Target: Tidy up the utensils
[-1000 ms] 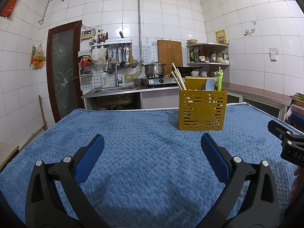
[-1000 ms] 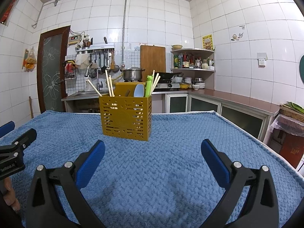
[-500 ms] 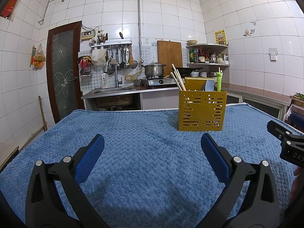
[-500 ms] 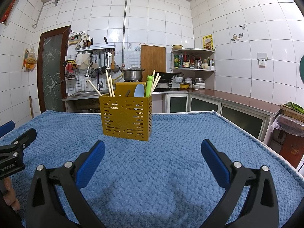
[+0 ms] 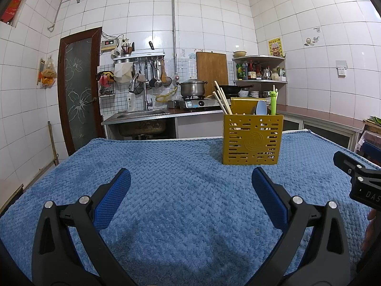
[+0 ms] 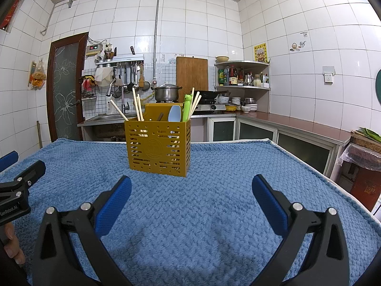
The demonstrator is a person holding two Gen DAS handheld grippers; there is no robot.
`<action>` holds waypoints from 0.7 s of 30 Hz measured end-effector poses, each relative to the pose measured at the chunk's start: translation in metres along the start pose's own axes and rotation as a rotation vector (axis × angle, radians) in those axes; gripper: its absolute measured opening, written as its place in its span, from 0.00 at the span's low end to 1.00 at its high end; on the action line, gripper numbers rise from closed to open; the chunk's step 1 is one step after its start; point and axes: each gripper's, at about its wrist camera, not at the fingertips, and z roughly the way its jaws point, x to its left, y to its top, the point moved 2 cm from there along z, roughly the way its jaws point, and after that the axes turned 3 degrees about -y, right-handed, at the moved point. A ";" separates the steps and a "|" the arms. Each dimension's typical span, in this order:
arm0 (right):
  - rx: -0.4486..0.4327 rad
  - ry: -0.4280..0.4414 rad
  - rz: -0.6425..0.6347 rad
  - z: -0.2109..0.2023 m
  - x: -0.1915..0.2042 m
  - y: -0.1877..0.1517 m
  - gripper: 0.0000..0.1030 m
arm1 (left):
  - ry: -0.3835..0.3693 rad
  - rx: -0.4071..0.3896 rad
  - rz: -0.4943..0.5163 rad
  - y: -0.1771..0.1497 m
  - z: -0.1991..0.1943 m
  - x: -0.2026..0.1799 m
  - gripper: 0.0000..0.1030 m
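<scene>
Both our grippers, the left gripper [image 5: 191, 183] and the right gripper [image 6: 191, 186], hang spread wide and grasp nothing above the blue knitted blanket [image 5: 181, 190] covering the table. We see the yellow slotted utensil holder [image 6: 158, 149] upright on the blanket ahead, well apart from our fingers, with wooden chopsticks [image 6: 137, 107], a pale blue spoon [image 6: 173, 114] and a green frog-topped utensil [image 6: 187, 107] standing inside. Behind it lies a white-tiled kitchen with a steel sink [image 5: 140, 116], a pot [image 5: 192, 88] on the stove and a brown door [image 5: 79, 85].

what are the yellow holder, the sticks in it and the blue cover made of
Yellow holder: likely matte moulded plastic, given its even colour and punched slots. Sticks: pale and unvarnished, probably wood or bamboo. Blue cover: soft textile, with a woven, fuzzy waffle texture.
</scene>
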 end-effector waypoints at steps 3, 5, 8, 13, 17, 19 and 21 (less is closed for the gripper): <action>0.000 0.000 0.000 0.000 0.000 0.000 0.96 | 0.000 0.000 0.000 0.000 0.000 0.000 0.95; 0.001 0.000 0.000 0.001 0.000 0.000 0.96 | 0.000 0.000 0.000 0.000 0.000 0.000 0.95; 0.000 0.000 0.000 0.000 0.000 0.000 0.96 | 0.000 0.000 0.000 0.000 0.000 0.000 0.95; 0.000 0.000 0.000 0.000 0.000 0.000 0.96 | -0.001 -0.003 0.002 0.000 -0.001 -0.001 0.95; 0.001 0.000 0.000 0.001 0.000 0.000 0.96 | 0.000 -0.002 0.001 0.000 0.000 -0.001 0.95; 0.000 0.000 0.000 0.000 0.000 0.000 0.96 | 0.000 -0.002 0.001 0.000 0.000 -0.002 0.95; 0.000 0.000 0.000 0.000 0.000 0.000 0.96 | 0.000 -0.002 0.001 0.000 0.000 -0.002 0.95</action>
